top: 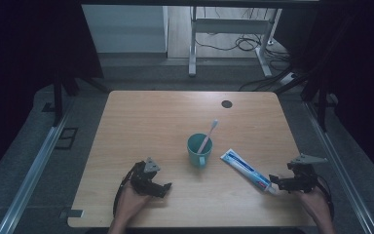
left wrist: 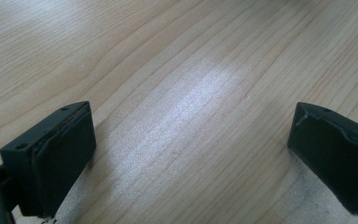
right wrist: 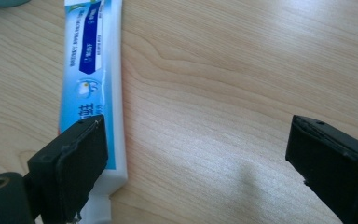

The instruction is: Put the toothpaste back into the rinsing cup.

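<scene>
A teal mug (top: 198, 150) stands near the middle of the wooden table (top: 156, 122), with a pink toothbrush (top: 208, 134) leaning in it, head up. A blue and white toothpaste tube (top: 247, 169) lies flat to the mug's right, its cap end toward my right gripper (top: 276, 182). In the right gripper view that gripper (right wrist: 196, 163) is open, its left jaw over the tube (right wrist: 91, 70) near the cap. My left gripper (top: 166, 187) rests at the front left, open over bare wood (left wrist: 191, 154), nothing between the jaws.
A dark round hole (top: 227, 104) sits near the table's far right edge. Behind the table stand a white desk frame (top: 193, 44) and cables (top: 246, 44) on the floor. Metal rails (top: 34, 170) run along both sides.
</scene>
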The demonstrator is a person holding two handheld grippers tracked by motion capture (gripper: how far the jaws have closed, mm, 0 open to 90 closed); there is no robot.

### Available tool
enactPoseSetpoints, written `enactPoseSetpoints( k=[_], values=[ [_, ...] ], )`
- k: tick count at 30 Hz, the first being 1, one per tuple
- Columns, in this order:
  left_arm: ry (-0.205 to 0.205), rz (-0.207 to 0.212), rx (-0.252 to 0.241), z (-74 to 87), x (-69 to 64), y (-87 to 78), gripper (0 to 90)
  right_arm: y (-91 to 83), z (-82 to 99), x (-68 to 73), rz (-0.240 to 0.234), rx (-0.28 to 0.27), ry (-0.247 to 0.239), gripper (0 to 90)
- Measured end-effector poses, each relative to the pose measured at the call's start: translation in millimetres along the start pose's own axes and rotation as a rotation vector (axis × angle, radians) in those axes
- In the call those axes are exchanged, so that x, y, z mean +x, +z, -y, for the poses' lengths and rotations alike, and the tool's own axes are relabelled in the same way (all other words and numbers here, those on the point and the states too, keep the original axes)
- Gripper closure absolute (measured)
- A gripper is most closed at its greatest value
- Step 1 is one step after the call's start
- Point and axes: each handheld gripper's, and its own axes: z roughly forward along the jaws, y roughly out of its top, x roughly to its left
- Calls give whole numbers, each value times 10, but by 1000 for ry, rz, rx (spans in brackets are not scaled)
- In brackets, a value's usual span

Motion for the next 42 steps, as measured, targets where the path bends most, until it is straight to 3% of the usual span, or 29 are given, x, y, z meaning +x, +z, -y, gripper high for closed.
enactPoseSetpoints(
  k=[17, 42],
  values=[
    [8, -11, 7, -3, -11, 7, 11, -25, -193, 117, -36, 77, -54, 54],
    [1, -15, 8, -3, -12, 8, 10, 122, -465, 275, -85, 211, -123, 54]
  ],
)
